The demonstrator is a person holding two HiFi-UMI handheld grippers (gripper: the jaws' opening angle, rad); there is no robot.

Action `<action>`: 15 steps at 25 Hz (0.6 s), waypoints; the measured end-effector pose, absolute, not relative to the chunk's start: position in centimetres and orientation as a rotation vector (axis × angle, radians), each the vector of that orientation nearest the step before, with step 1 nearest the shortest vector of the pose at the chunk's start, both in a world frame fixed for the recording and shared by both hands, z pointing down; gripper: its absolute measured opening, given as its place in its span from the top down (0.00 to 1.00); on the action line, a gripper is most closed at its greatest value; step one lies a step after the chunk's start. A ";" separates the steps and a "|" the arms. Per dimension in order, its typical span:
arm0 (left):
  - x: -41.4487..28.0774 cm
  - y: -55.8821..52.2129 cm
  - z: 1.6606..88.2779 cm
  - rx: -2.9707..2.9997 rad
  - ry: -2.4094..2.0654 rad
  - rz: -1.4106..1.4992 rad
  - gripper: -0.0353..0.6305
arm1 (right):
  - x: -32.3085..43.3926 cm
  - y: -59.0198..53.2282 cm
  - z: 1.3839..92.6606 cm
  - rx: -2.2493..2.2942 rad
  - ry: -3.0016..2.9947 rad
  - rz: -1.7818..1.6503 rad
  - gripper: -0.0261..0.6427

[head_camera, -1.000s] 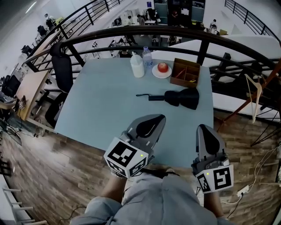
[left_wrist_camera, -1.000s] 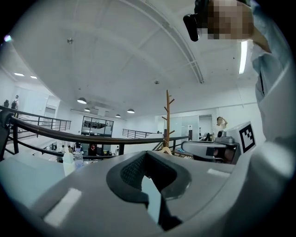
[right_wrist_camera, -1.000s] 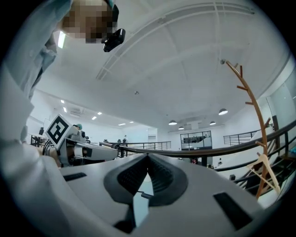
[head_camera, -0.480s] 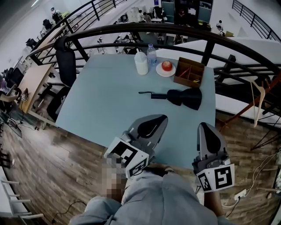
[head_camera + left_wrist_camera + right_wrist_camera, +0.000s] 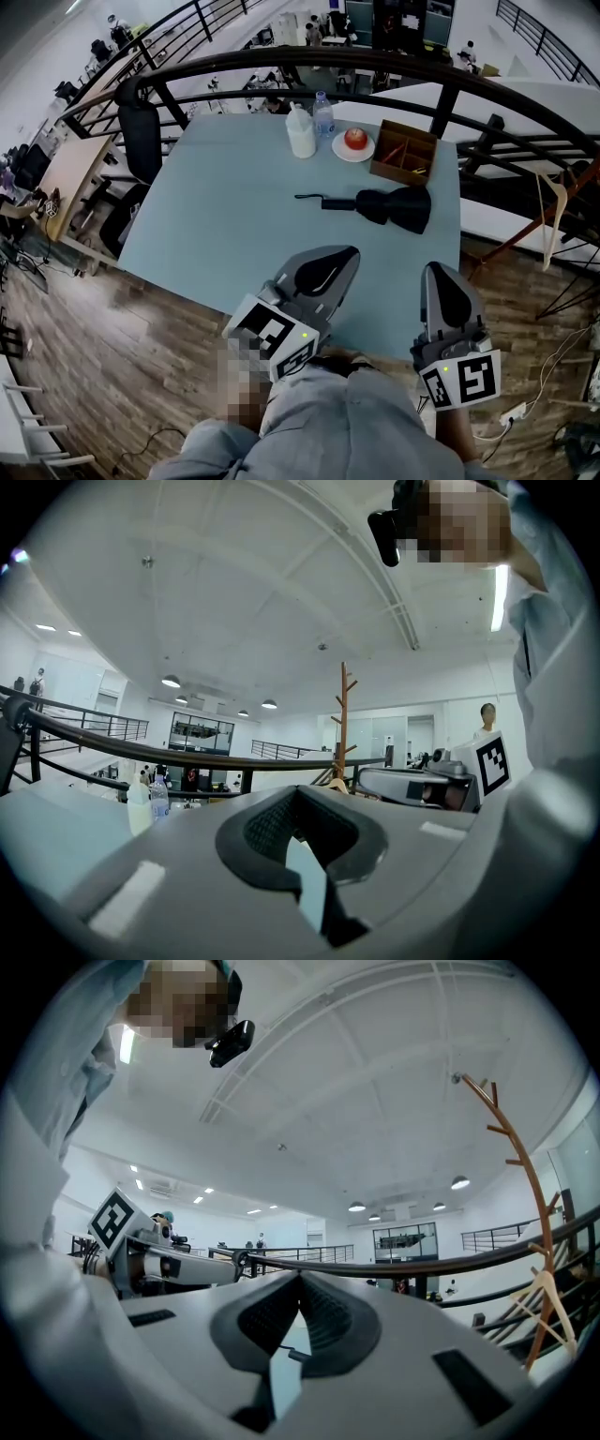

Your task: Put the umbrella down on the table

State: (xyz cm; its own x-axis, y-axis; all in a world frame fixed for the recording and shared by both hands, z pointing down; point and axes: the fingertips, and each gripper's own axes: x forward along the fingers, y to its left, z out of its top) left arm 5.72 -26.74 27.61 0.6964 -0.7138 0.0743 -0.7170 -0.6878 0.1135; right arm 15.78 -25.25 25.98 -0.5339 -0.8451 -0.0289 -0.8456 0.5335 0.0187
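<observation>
Head view, looking down. The folded black umbrella (image 5: 392, 207) lies flat on the table (image 5: 225, 216), right of centre, with its handle pointing left. It is well apart from both grippers. Behind it stand a white bottle (image 5: 302, 134), a clear bottle (image 5: 323, 116), a plate (image 5: 352, 154) bearing an apple (image 5: 355, 140), and a wooden box (image 5: 403, 155). The left gripper (image 5: 343, 254) and right gripper (image 5: 434, 271) sit at the near table edge, pointing level. Each has its jaws clenched together on nothing, as the left gripper view and right gripper view confirm.
</observation>
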 end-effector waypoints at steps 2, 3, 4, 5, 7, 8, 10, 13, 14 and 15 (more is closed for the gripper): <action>5.7 -26.7 27.6 2.765 -1.162 0.030 0.94 | 15.7 -25.3 26.0 -1.508 2.738 0.045 0.96; 5.8 -26.7 27.6 2.762 -1.149 0.022 0.94 | 15.6 -25.3 26.0 -1.507 2.739 0.043 0.96; 5.8 -26.6 27.6 2.757 -1.135 0.013 0.94 | 15.6 -25.3 26.0 -1.506 2.741 0.042 0.96; 5.8 -26.6 27.6 2.753 -1.124 0.004 0.94 | 15.5 -25.3 26.1 -1.505 2.743 0.041 0.96; 5.8 -26.7 27.7 2.743 -1.113 -0.006 0.94 | 15.5 -25.4 26.2 -1.503 2.747 0.039 0.96; 5.8 -26.7 27.8 2.741 -1.110 -0.007 0.94 | 15.4 -25.4 26.3 -1.503 2.749 0.037 0.96; 5.9 -26.7 27.9 2.743 -1.098 -0.003 0.94 | 15.4 -25.5 26.5 -1.504 2.754 0.032 0.96; 6.0 -26.6 27.9 2.751 -1.085 0.006 0.94 | 15.3 -25.4 26.6 -1.505 2.757 0.026 0.96; 6.1 -26.5 27.9 2.752 -1.082 0.008 0.94 | 15.3 -25.4 26.5 -1.505 2.757 0.025 0.96; 6.1 -26.5 27.8 2.753 -1.079 0.009 0.94 | 15.3 -25.3 26.5 -1.505 2.758 0.025 0.96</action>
State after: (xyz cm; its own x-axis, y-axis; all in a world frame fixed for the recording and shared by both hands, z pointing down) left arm 6.15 -26.46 27.83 0.7359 -0.6732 0.0725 -0.6743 -0.7190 0.1685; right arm 15.30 -25.34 26.50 -0.5410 -0.8410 -0.0070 -0.8410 0.5409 0.0140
